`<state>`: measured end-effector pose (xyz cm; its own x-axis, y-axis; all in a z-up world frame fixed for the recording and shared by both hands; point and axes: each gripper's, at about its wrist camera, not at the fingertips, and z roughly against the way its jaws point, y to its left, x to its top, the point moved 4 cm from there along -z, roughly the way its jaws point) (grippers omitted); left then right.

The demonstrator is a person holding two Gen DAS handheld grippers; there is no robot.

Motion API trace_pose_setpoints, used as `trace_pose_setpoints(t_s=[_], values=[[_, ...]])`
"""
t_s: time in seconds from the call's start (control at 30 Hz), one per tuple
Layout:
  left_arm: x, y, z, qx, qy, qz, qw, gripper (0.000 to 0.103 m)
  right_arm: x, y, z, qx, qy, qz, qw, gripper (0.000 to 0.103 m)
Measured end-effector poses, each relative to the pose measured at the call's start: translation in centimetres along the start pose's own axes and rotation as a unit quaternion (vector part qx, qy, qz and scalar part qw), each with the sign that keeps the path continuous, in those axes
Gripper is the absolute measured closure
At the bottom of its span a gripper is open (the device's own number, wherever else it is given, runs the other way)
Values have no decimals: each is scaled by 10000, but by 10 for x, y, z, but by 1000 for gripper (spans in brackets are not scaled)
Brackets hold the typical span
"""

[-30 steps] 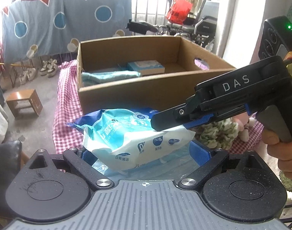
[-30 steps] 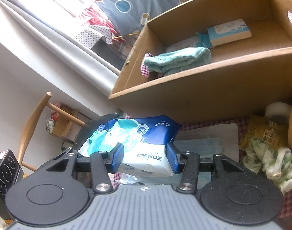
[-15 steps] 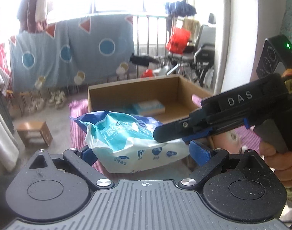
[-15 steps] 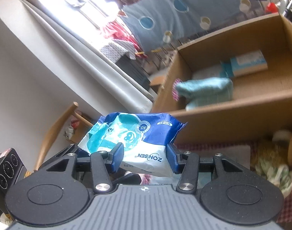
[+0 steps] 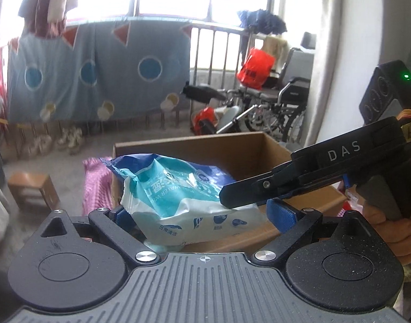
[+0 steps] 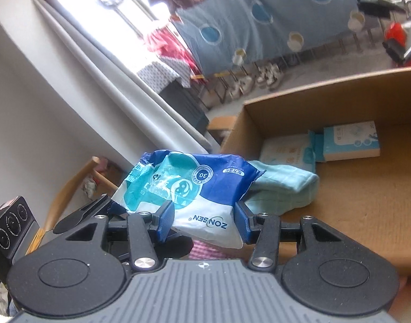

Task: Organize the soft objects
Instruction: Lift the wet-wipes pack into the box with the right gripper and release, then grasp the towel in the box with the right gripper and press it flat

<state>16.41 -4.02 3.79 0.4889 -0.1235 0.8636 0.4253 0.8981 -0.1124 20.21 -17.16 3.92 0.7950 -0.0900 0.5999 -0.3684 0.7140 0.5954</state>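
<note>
A crinkled blue, teal and white wet-wipe pack [image 6: 189, 191] hangs over the cardboard box [image 6: 367, 188], clamped half-wide between both the right gripper [image 6: 204, 219] and left gripper [image 5: 202, 212].

A wipes pack [image 6: 189, 188] is printed in royal blue, teal and white, with blue lettering on its white lower band. Plain brown is seen on the cardboard box [image 6: 353, 204], in which a pale aqua folded cloth [image 6: 283, 188] and a white and teal tissue packet [image 6: 351, 140] are coloured alike. The gripper fingers [image 6: 166, 219] are padded in deep blue on black arms. A hanging sheet [image 5: 97, 70] is patterned in light blue – darker blue circles, red triangles, cream dots. A pink checked tablecloth [image 5: 93, 185] and a bright red bag [image 5: 255, 68] are also shown
</note>
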Motion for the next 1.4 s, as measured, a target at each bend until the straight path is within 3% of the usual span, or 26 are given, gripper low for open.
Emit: trace_pose_setpoints(t_s=[0.13,0.33,0.53,0.83,1.03,1.27,1.4], values=[[-10,18,-28,-23,405,236,9989,7,12,-25,-32,-109,511,-76,9986,51],[-31,35,-50,180,971,146,9950,7,4,-54,-82,-348,1463,-275,9882,51],[-27,31,-27,239,699,83,9972,5,-1,-67,-97,-467,1870,-492,9800,51],[-24,62,29,184,87,569,9982,3,8,-72,-94,-878,1798,-440,9788,51],[-33,88,47,151,-19,1042,9944,2,33,-53,-77,-763,1494,107,9858,52],[-40,99,46,273,-65,1217,9922,2,40,-34,-136,-656,2273,794,9683,54],[-44,106,43,313,25,1298,9910,2,32,-30,-179,-505,2991,1174,9456,54]])
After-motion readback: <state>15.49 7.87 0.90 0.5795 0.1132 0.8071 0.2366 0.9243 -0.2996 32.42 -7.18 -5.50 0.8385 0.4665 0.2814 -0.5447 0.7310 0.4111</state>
